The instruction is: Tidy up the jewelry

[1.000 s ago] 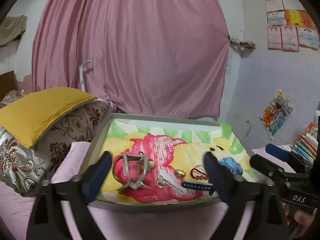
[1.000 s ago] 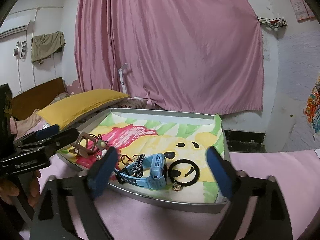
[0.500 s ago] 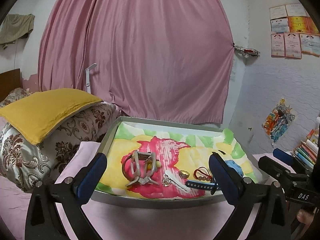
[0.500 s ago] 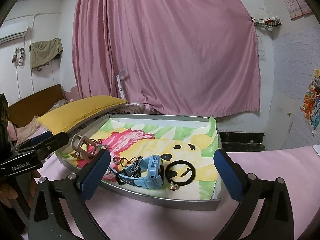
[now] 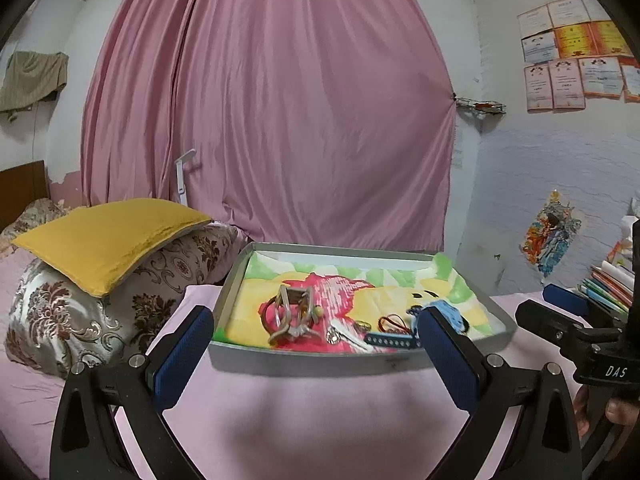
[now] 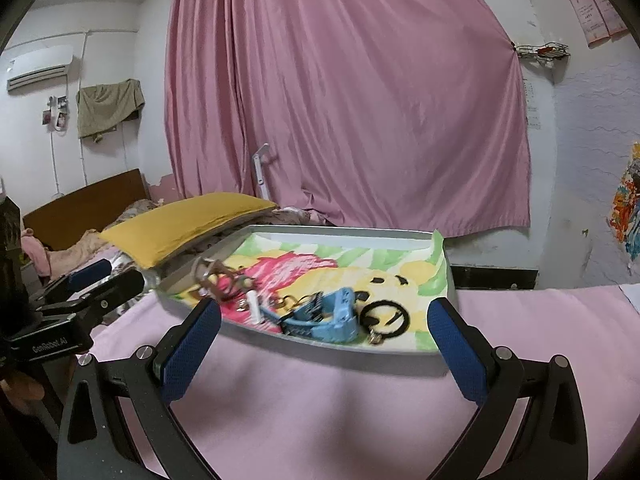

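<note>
Jewelry lies gathered in a shallow metal tray (image 5: 234, 280) lined with a bright cartoon-print cloth (image 5: 400, 280), set on a pink bedsheet (image 6: 320, 400) in front of a pink curtain (image 5: 280, 120). A yellow cushion (image 5: 108, 236) rests on a patterned pillow to the tray's left.

Inside the tray, from larger to smaller: a tangle of metal bangles (image 5: 294, 314) near the left end, a light blue wristwatch (image 6: 324, 316) toward the right, a black cord bracelet (image 6: 384, 317) just beside the watch, a dark studded band (image 5: 390, 340) at the front edge, a red cord loop (image 5: 390, 322), and a few small charms too blurred to name.

Both tools hover short of the tray, above the sheet. The left gripper (image 5: 316, 356) has its jaws wide apart and empty; the right gripper (image 6: 324, 350) likewise.

Judging by this, every piece appears collected in the tray, but they sit loosely mixed, so any sorting looks not yet done.
</note>
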